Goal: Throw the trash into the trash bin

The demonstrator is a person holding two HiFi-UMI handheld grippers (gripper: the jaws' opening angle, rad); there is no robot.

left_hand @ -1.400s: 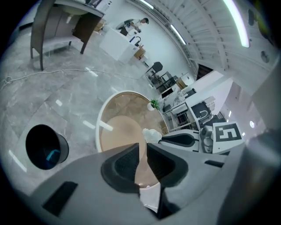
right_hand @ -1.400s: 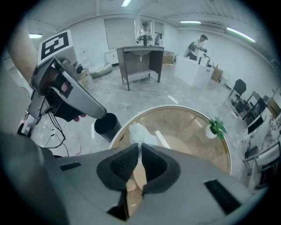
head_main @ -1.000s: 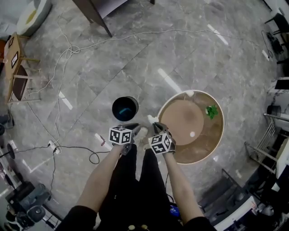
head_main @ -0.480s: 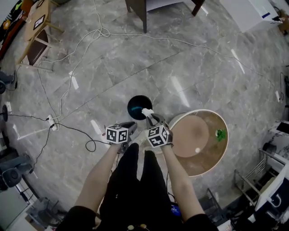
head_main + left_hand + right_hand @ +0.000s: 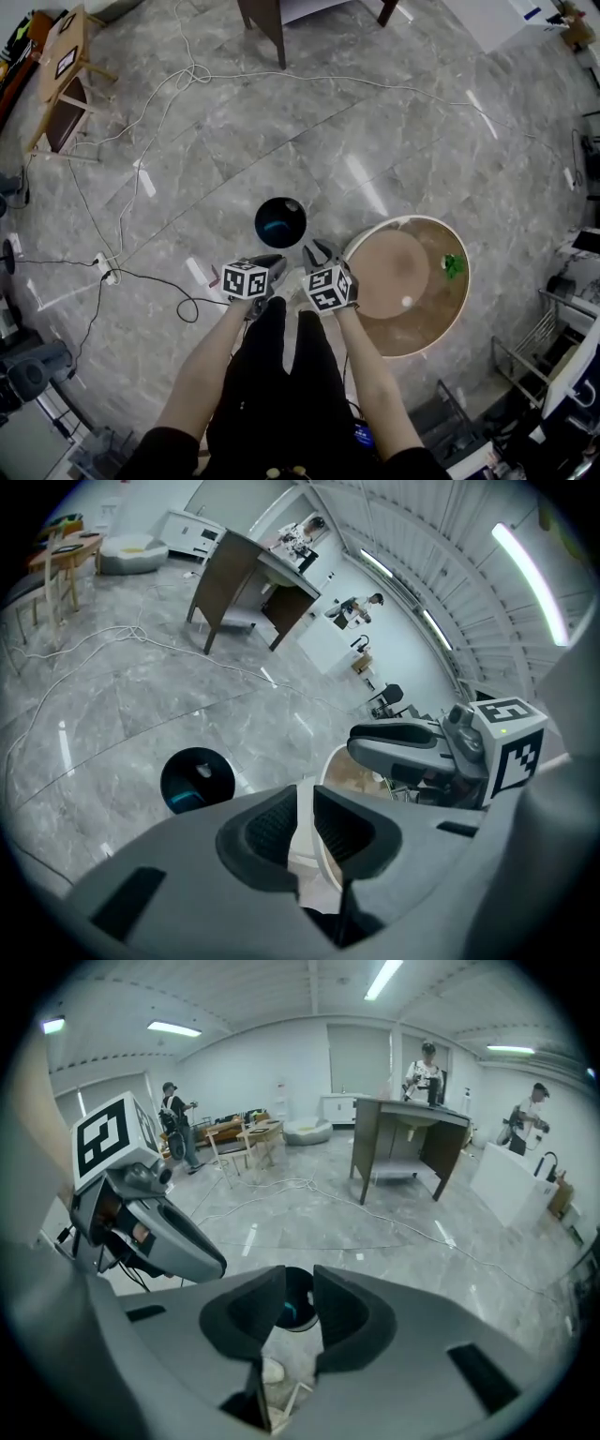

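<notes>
Right gripper (image 5: 299, 1288), jaws just opening and empty, half hides the trash bin (image 5: 296, 1314); left gripper (image 5: 305, 808) gapes narrowly.

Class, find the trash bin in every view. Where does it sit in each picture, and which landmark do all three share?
Head view: bin on the floor, just above centre.
Left gripper view: bin at lower left.
Right gripper view: bin just below centre.
Shared landmark: brown desk, at the top edge, upper left, right of centre.
</notes>
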